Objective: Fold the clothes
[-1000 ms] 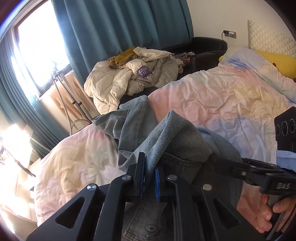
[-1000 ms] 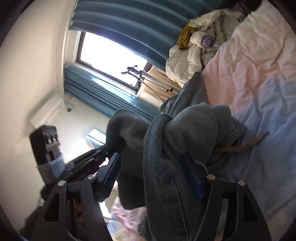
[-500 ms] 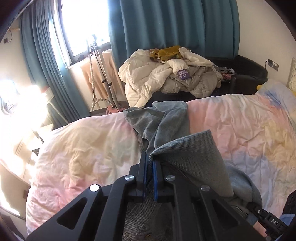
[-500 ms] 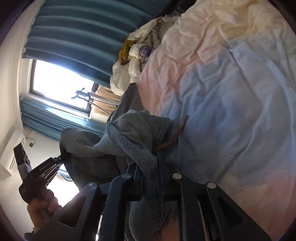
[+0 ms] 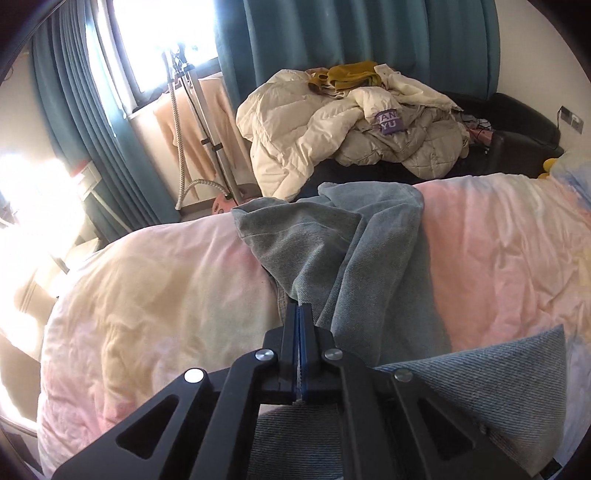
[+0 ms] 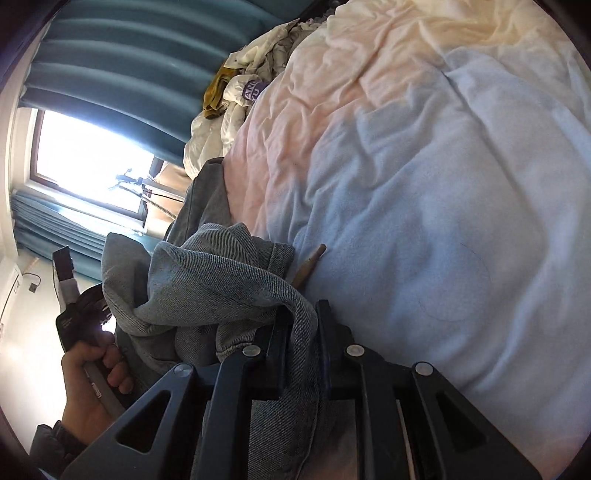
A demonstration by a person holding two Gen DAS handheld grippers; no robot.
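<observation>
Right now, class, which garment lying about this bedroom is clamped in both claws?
The blue denim jeans spread on the bed, not the cream puffer coat or mustard garment heaped on the sofa.

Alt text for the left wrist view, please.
The left gripper, shut on the edge of a blue denim garment, holds it over a pink and cream duvet. Behind are piled pale jackets, teal curtains and a bright window.

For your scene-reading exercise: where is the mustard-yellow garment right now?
In the left wrist view, the mustard-yellow garment lies atop the pile of cream quilted coats on the dark sofa, before the teal curtains, beyond the bed.
</observation>
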